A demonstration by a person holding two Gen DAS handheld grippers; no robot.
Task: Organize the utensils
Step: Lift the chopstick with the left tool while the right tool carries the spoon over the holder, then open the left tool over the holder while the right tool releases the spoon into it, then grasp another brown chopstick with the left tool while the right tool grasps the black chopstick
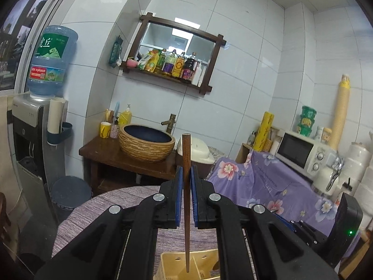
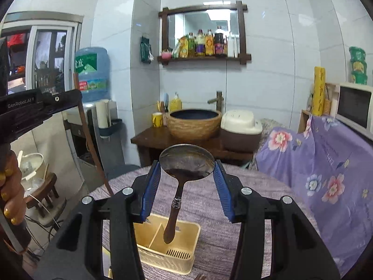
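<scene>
two utensils are in the air, one per hand, both hanging over the pale yellow plastic utensil caddy with a slanted divider (image 2: 167,245) that stands on the round worktop under a purple woven cloth (image 2: 244,210). the left tongs (image 1: 186,175) are pressed together on a long dark brown wooden chopstick (image 1: 186,198), held near upright with its thin tip hanging just above the caddy's open top. the right tongs (image 2: 186,170) are clamped on the bowl of a steel ladle-like spoon with a dark wooden handle (image 2: 186,161), blue pads (image 2: 151,191) against its rim, handle pointing down toward the caddy's right compartment.

this looks like the sorting step: each piece lifted and ready to be dropped into its slot. the next move probably calls for lowering each straight down, keeping the chopstick tip clear of the divider and the spoon handle clear of the caddy wall, then letting go once the ends are inside.

room above the caddy is open. the caddy sits toward the near edge of the worktop, so a sideways knock could push it off. with both tongs over the same small box, they may crowd one another.
</scene>
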